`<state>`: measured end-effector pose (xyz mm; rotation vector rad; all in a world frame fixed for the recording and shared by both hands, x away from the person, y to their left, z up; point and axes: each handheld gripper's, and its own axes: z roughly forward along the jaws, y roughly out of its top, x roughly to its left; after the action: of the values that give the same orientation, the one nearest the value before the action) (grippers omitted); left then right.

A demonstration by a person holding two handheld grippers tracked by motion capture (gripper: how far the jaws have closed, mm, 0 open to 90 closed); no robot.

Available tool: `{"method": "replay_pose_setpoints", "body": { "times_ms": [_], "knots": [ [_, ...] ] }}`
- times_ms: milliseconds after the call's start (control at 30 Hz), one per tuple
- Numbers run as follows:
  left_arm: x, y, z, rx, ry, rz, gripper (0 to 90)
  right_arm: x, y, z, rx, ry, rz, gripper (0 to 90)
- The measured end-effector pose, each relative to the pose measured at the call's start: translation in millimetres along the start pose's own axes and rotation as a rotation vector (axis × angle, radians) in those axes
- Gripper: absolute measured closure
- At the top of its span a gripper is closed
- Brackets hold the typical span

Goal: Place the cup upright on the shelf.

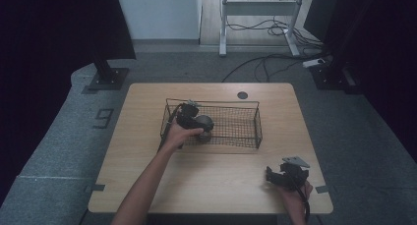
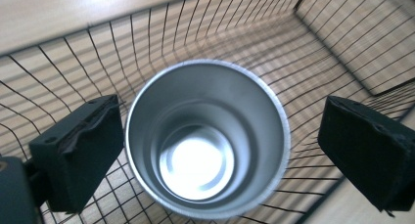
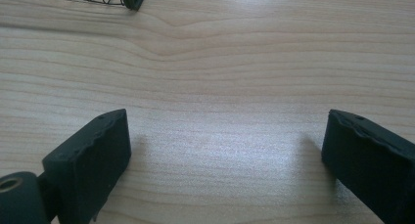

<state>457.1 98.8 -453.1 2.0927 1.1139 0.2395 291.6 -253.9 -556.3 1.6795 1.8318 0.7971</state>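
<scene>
The metal cup (image 2: 208,141) stands upright on the floor of the wire basket (image 1: 246,136), in the basket's left half as the high view shows it, with its open mouth facing up. Your left gripper (image 2: 215,150) hangs directly above it — the jaws stand wide, one on each side of the rim, and neither pad presses on the cup. The left pad sits just beside the rim; the right pad is clear of it. The cup rests on the mesh by itself.

Your left hand (image 1: 179,135) reaches over the basket's near left wall. The basket sits at the middle of the worktop (image 1: 147,161), toward its far edge.

Your right gripper (image 3: 225,150) is at the near right corner of the worktop, well apart from the basket. Its jaws are spread wide over bare wood — nothing lies between them.
</scene>
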Motion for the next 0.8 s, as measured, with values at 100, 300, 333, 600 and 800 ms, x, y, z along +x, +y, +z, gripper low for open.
{"method": "replay_pose_setpoints", "body": {
  "times_ms": [100, 300, 333, 600, 800],
  "knots": [
    [-2.2, 0.9, -12.6, -0.031, -0.007, 0.004, 3.2, 0.0, 0.0, 0.0, 0.000, 0.000, -0.001, 4.1],
    [-7.5, -5.2, -36.1, -0.076, -0.007, 0.032, 3.2, 0.0, 0.0, 0.0, 0.000, 0.000, 0.000, 4.1],
    [-8.7, -7.4, -39.7, -0.083, -0.012, 0.037, 3.2, 0.0, 0.0, 0.0, 0.000, 0.000, 0.000, 4.1],
    [-10.1, -34.1, -65.5, -0.112, -0.033, 0.067, 3.6, 0.2, 0.1, -0.2, 0.003, 0.000, 0.002, 4.1],
    [-2.9, -62.4, -82.3, -0.126, -0.040, 0.062, 5.5, 0.2, 0.1, -0.1, 0.001, 0.000, 0.002, 4.1]
  ]
}}
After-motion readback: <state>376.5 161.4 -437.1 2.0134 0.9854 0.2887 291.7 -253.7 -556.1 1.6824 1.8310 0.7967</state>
